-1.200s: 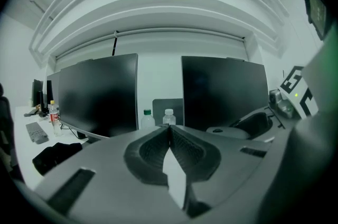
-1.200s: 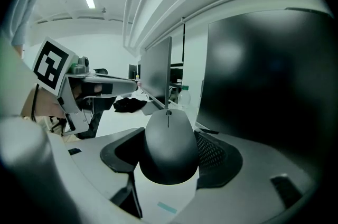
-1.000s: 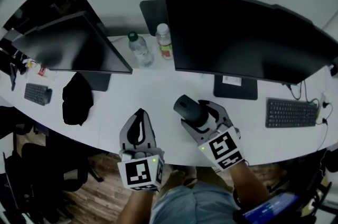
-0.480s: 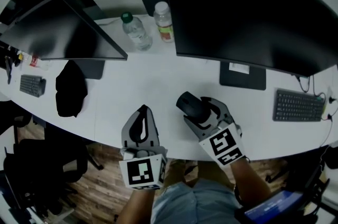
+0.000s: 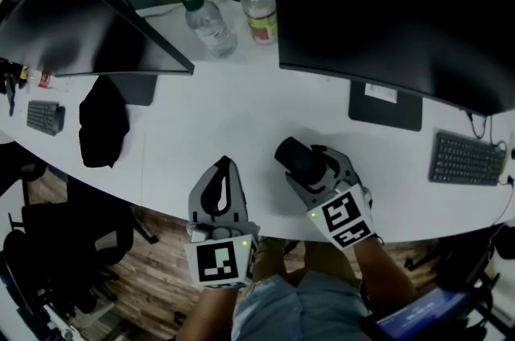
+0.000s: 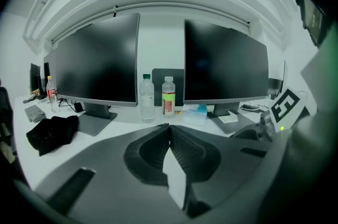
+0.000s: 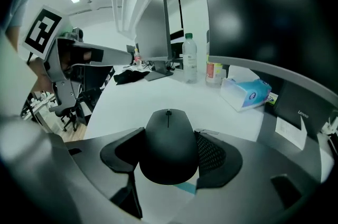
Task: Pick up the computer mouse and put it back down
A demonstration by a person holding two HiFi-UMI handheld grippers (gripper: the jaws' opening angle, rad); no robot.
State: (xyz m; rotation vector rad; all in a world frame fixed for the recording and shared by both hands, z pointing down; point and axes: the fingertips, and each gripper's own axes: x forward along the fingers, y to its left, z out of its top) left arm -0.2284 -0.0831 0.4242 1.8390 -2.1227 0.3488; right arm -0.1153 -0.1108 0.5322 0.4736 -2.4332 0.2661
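Here the right gripper (image 5: 306,164) pinches the mouse (image 7: 169,146): its two jaws press on the left and right sides of the black body, and the scroll wheel points away from the person. The mouse is over the front part of the white desk (image 5: 217,122), near the edge, in front of the base of the right monitor (image 5: 386,2). Whether it touches the desk or hangs a little above it, I cannot tell.

The left gripper (image 5: 223,165) is just beside it, to the left, also over the front edge of the desk. Its jaws are pressed together at the tips and nothing is between them.

Further back, two bottles stand between the monitors: one with a green cap (image 5: 211,26) and one with a white cap (image 5: 260,8). The left monitor (image 5: 88,18) stands at the left, and a black cloth (image 5: 103,122) lies in front of it. A keyboard (image 5: 467,158) lies at the far right. In the right gripper view a tissue box (image 7: 245,92) sits near the bottles.
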